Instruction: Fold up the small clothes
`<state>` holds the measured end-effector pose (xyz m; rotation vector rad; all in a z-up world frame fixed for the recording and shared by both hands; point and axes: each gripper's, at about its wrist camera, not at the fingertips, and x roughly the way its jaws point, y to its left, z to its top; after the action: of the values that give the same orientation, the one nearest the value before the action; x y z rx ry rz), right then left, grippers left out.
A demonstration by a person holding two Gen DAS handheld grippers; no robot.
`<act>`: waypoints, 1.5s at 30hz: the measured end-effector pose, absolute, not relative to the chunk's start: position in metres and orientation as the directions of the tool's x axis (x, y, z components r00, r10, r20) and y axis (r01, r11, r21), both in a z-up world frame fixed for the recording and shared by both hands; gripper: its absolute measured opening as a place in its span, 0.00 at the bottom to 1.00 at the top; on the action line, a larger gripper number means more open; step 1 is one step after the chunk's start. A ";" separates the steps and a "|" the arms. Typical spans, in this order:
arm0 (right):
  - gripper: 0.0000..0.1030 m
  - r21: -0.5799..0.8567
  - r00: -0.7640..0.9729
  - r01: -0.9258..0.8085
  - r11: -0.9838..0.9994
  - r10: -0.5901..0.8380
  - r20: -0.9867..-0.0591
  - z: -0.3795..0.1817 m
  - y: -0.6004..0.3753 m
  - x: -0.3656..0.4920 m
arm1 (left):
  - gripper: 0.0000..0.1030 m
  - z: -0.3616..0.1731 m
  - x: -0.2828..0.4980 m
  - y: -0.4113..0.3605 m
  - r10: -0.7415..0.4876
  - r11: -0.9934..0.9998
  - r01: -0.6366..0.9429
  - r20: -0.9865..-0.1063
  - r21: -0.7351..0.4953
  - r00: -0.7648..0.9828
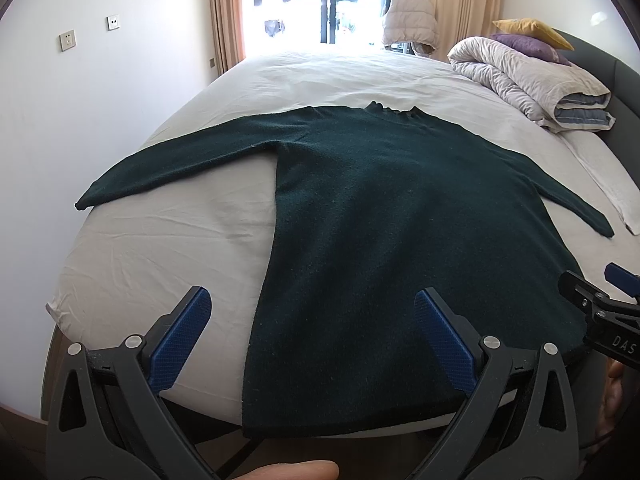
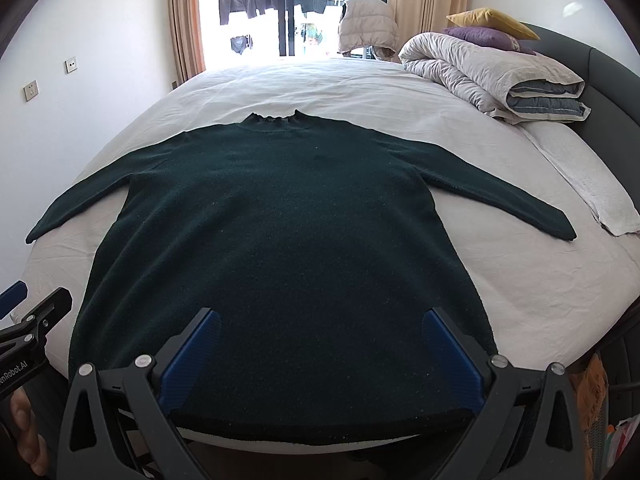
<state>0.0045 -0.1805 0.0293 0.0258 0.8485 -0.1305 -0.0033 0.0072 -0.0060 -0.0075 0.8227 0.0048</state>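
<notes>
A dark green long-sleeved sweater [image 1: 380, 216] [image 2: 288, 240] lies flat on the bed, collar at the far end, both sleeves spread outward, hem at the near edge. My left gripper [image 1: 312, 320] hovers open over the hem's left corner, its blue pads wide apart and holding nothing. Over the middle of the hem, my right gripper [image 2: 320, 344] is open too, with only sweater fabric below it. The right gripper also shows at the right edge of the left wrist view [image 1: 600, 304], and the left gripper at the left edge of the right wrist view [image 2: 28, 312].
The bed's white sheet [image 1: 168, 248] [image 2: 540, 280] is bare around the sweater. A rolled duvet [image 2: 492, 76] with purple and yellow pillows lies at the far right by the grey headboard. A white towel [image 2: 600, 196] lies at the right edge. A jacket hangs before the window.
</notes>
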 end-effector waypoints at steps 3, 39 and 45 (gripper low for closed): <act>1.00 -0.028 0.652 0.125 0.992 -0.103 -0.751 0.029 -0.180 0.005 | 1.00 -0.007 -0.003 0.007 0.001 1.000 -0.008 -0.733 -0.006 0.680; 1.00 -0.039 0.648 0.088 0.995 -0.087 -0.757 0.024 -0.160 0.026 | 1.00 -0.029 0.014 0.086 -0.151 0.959 -0.083 -0.737 -0.271 0.659; 1.00 -0.031 0.670 0.043 0.999 -0.052 -0.741 0.025 -0.145 0.038 | 1.00 -0.039 0.034 0.152 -0.333 0.851 -0.103 -0.680 -0.515 0.653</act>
<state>0.0383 -0.1449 0.0247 -0.0111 0.8352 -0.0535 0.0341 0.1522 -0.0387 -0.5541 0.8599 -0.1384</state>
